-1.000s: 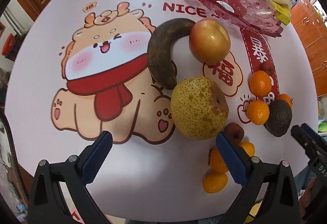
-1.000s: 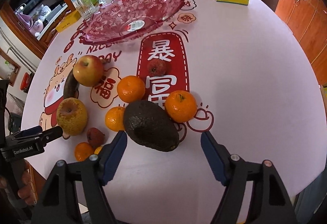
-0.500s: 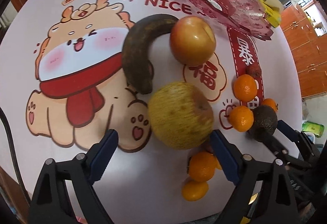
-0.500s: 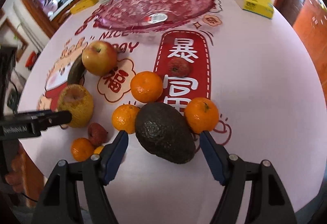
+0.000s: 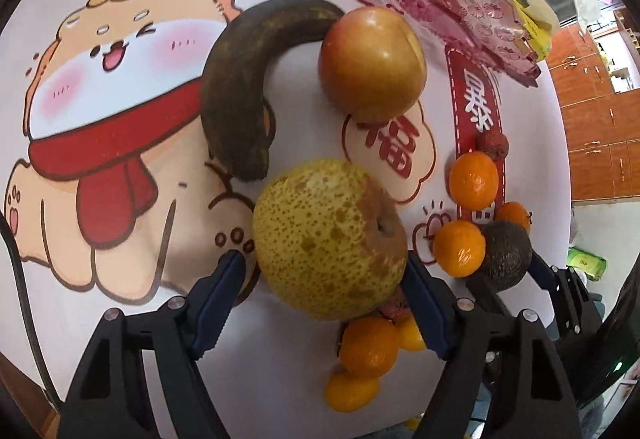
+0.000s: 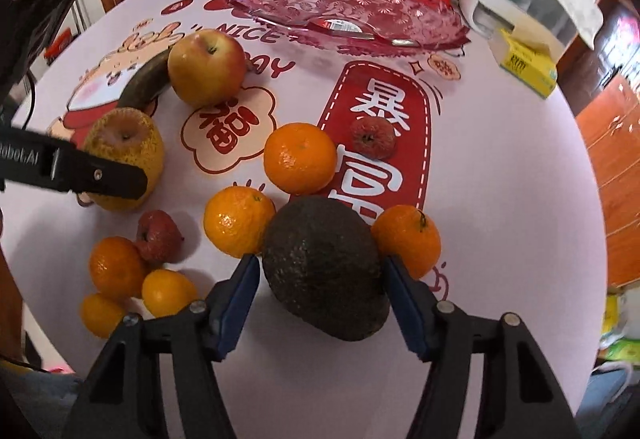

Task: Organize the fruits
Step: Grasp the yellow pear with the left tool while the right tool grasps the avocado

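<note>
Left gripper: blue-padded fingers spread wide around the speckled yellow pear, can't tell if the pads actually touch it.
Right gripper: same deal, fingers apart on either side of the dark bumpy avocado, which sits on the table.
Small stuff: little oranges and a red lychee bunched just left of the avocado.
Middle: red-yellow apple touching the blackened curved banana, just past the pear.
Far end: pink patterned glass fruit plate on the cartoon-print tablecloth, no fruit in it.
</note>
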Motion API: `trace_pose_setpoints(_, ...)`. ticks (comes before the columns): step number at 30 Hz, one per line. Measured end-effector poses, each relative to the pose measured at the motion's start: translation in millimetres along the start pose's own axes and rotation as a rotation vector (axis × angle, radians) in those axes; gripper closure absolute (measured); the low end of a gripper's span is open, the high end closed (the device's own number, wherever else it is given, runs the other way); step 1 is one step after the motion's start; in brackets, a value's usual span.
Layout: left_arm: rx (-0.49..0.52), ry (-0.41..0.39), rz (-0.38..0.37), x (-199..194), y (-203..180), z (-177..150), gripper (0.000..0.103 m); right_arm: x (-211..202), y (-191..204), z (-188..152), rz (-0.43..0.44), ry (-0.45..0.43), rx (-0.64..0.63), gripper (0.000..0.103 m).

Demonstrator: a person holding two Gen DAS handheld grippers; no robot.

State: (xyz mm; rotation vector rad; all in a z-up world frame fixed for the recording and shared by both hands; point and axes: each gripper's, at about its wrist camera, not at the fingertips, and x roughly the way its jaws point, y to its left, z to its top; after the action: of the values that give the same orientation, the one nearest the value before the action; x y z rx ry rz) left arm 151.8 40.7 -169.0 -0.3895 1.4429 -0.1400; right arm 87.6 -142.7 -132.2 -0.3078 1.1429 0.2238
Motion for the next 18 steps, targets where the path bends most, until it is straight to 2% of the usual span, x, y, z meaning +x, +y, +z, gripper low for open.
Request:
trace_pose_setpoints(10, 0.022, -0.036, 0.051, 7, -17, 8, 0.028, -4, 6, 4, -0.041, -0.083, -0.034, 0.039)
trace_pose_setpoints(11, 0.026, -0.043, 0.063, 6, -17, 8, 0.035, -4, 7, 4, -0.037, -0.089, -0.041, 0.039)
trace_pose_setpoints(14, 0.043, -0.051, 0.052, 4, -16, 7, 0.035, -6, 7, 3, -0.044, -0.102, -0.057, 0.045)
trace_pose_setpoints(18, 0.051, -0.057, 0.047, 2, -13, 2, 0.035, -9, -4, 1, 0.034, -0.096, -0.011, 0.046)
